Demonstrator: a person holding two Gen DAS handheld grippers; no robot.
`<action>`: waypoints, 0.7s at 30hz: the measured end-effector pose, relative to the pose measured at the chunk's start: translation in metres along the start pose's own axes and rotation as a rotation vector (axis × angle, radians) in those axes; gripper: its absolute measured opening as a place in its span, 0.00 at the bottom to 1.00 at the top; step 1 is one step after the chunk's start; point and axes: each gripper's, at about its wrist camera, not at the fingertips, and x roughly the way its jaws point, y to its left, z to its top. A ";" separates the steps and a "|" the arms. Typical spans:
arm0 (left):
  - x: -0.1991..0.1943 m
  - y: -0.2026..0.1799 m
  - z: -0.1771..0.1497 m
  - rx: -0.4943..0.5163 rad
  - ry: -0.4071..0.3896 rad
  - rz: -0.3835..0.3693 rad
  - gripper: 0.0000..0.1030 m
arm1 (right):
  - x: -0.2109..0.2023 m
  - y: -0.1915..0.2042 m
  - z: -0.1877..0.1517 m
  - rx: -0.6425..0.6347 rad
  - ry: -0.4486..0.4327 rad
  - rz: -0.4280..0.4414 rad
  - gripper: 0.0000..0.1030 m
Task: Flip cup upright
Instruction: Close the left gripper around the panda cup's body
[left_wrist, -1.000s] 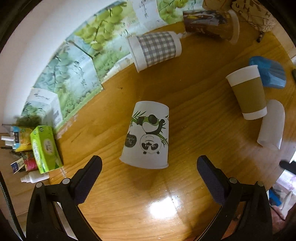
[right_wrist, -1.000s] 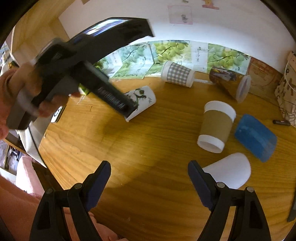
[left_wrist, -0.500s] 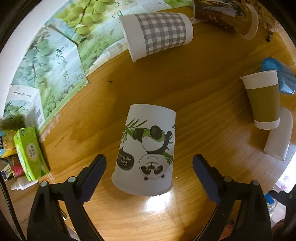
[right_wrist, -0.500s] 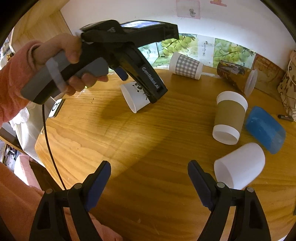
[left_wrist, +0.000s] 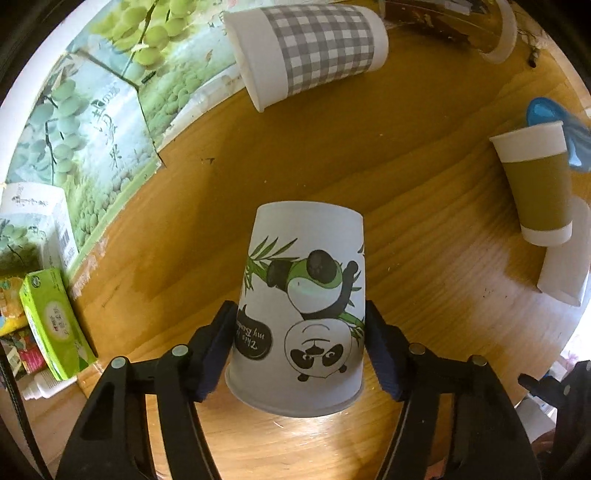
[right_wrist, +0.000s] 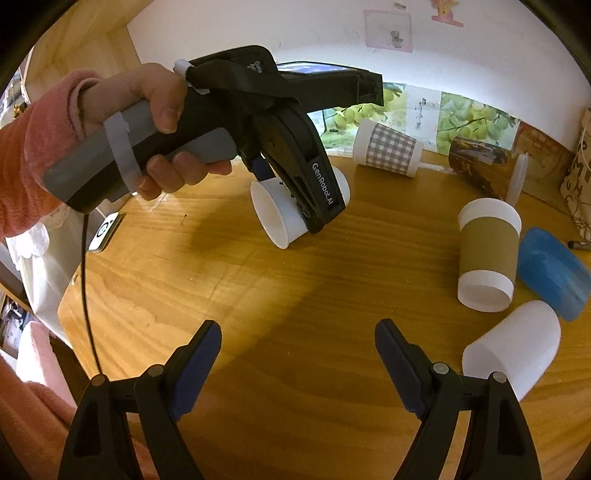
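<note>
A white paper cup with a panda print (left_wrist: 301, 306) lies on its side on the wooden table (left_wrist: 406, 177), mouth toward the camera. My left gripper (left_wrist: 300, 339) has closed in on it, with both pads against the cup's sides near the rim. In the right wrist view the same cup (right_wrist: 280, 216) shows with its open mouth toward me, held by the left gripper (right_wrist: 314, 199) in a hand. My right gripper (right_wrist: 297, 354) is open and empty above the near part of the table.
Other cups lie about: a grey checked one (left_wrist: 310, 48), a brown-sleeved one (left_wrist: 535, 184), a plain white one (right_wrist: 513, 347) and a dark brown one (right_wrist: 487, 166). A blue case (right_wrist: 550, 273) lies at right. Grape-print boxes (left_wrist: 96, 122) and a green box (left_wrist: 55, 321) line the left.
My left gripper moved forward over the panda cup and its jaws closed from wide open onto the cup's sides. The right gripper has barely moved.
</note>
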 end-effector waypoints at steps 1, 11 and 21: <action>-0.002 -0.003 -0.003 0.019 -0.013 0.001 0.68 | 0.002 0.001 0.000 0.002 -0.003 0.002 0.83; -0.033 -0.032 -0.036 0.247 -0.157 -0.016 0.67 | 0.001 0.004 -0.013 -0.002 0.036 -0.026 0.83; -0.059 -0.095 -0.075 0.638 -0.296 -0.076 0.67 | -0.031 0.013 -0.045 -0.098 0.055 -0.072 0.83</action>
